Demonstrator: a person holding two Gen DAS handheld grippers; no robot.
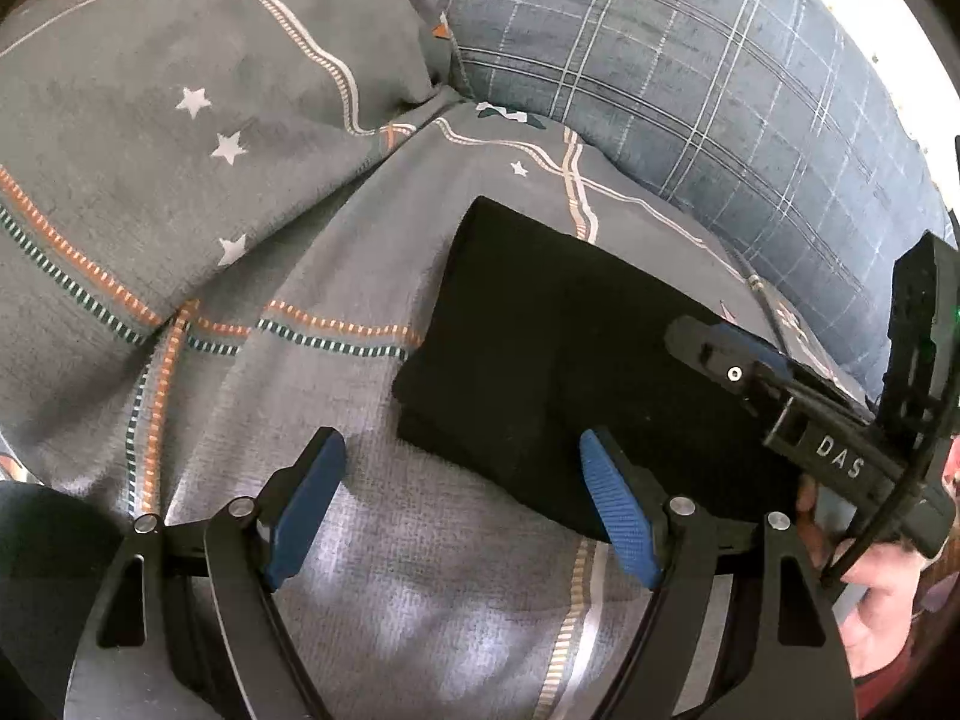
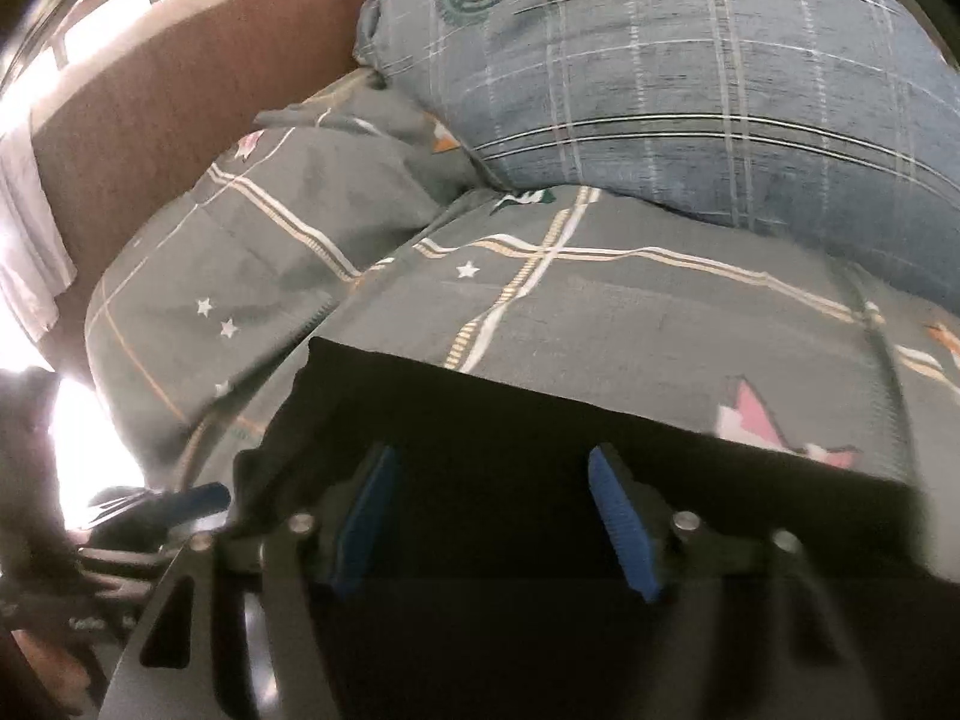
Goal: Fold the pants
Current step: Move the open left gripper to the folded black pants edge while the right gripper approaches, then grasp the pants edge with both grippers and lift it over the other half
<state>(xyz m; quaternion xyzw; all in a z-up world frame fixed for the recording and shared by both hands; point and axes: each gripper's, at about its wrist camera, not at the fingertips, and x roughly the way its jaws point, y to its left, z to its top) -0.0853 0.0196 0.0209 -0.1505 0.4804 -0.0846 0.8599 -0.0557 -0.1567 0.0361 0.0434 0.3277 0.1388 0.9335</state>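
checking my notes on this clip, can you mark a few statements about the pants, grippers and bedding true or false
1. The black pants lie folded into a compact block on the grey bedsheet. True.
2. The left gripper is clamped on the pants. False: its jaws are spread apart, holding nothing.
3. A blue checked pillow lies beyond the pants. True.
4. The right gripper is shut. False: its jaws stand open over the pants.
5. The bedsheet is plain white. False: it is grey with stars and stripes.

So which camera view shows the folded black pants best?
The left wrist view: the black pants lie there as one sharp folded rectangle on the grey bedsheet. The right wrist view is blurred, and the pants run out of frame.
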